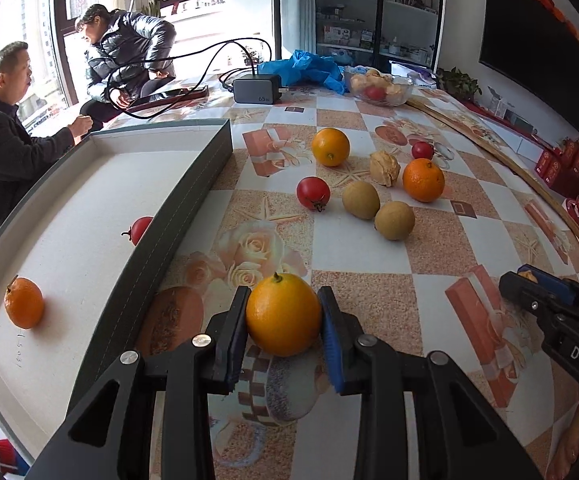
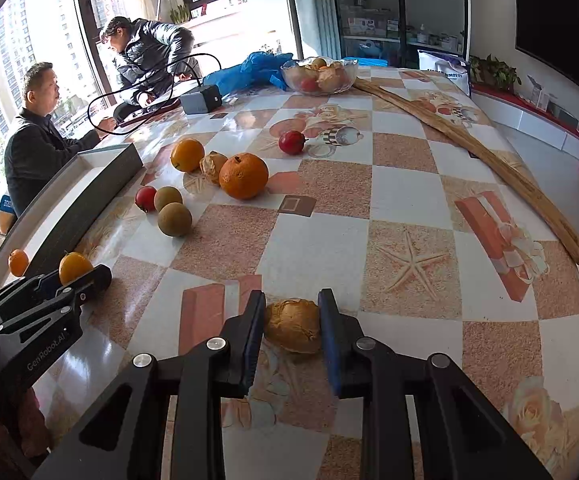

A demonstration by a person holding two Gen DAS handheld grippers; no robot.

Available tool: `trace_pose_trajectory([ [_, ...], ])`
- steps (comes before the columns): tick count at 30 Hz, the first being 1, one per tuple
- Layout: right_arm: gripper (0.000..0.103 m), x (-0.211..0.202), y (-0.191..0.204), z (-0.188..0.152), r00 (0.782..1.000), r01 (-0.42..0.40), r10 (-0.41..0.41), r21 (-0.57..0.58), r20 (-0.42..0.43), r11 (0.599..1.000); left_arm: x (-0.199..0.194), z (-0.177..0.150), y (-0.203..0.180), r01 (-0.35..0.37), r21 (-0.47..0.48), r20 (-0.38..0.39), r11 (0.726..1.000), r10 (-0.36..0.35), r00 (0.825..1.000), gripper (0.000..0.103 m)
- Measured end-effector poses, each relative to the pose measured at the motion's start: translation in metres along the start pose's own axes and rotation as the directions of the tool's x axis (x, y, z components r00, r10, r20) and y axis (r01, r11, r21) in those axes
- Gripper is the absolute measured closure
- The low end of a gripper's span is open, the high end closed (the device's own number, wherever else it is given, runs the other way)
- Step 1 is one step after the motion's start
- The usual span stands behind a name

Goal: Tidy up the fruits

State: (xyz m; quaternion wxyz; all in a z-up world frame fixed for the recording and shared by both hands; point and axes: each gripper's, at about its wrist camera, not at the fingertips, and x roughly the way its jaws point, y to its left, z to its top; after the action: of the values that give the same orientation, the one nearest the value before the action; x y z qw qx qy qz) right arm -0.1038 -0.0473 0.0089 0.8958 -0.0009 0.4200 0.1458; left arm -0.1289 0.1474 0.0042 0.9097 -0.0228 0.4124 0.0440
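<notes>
Yellow-orange citrus is clamped between the pads of the left gripper, just right of the grey tray, above the worktop. Tray is seen holding one small orange and one tomato.

Worktop is covered in a glossy checked cloth printed with roses and starfish. Windows, a glass-door cabinet and a dark wall screen are seen behind; two people are seated by the window.

Loose fruit is scattered mid-worktop: two oranges, two tomatoes, two brown kiwi-like fruits, one pale wrinkled fruit. Further back: charger brick with cables, blue bag, glass bowl, long wooden stick. Tray wall is standing between held citrus and tray floor.

Right gripper is narrowly closed on a tan wrinkled fruit, low over the worktop.
</notes>
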Motion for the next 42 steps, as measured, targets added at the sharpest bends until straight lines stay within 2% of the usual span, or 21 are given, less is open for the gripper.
trace_pose_trajectory([
  [9,0.075,0.000,0.002,0.000,1.000,0.014,-0.014,-0.010,-0.001,1.000,-0.001,-0.002,-0.005,-0.013,0.022,0.010,1.000,0.013,1.000,0.067],
  [22,0.075,0.003,0.013,0.000,0.995,0.095,-0.095,-0.066,-0.006,0.993,-0.001,-0.002,-0.006,-0.020,0.024,0.013,0.999,0.020,1.000,0.067],
  [42,0.075,0.004,0.012,0.000,0.996,0.089,-0.090,-0.061,-0.006,0.994,0.000,-0.002,-0.006,-0.021,0.024,0.013,0.999,0.021,1.000,0.067],
])
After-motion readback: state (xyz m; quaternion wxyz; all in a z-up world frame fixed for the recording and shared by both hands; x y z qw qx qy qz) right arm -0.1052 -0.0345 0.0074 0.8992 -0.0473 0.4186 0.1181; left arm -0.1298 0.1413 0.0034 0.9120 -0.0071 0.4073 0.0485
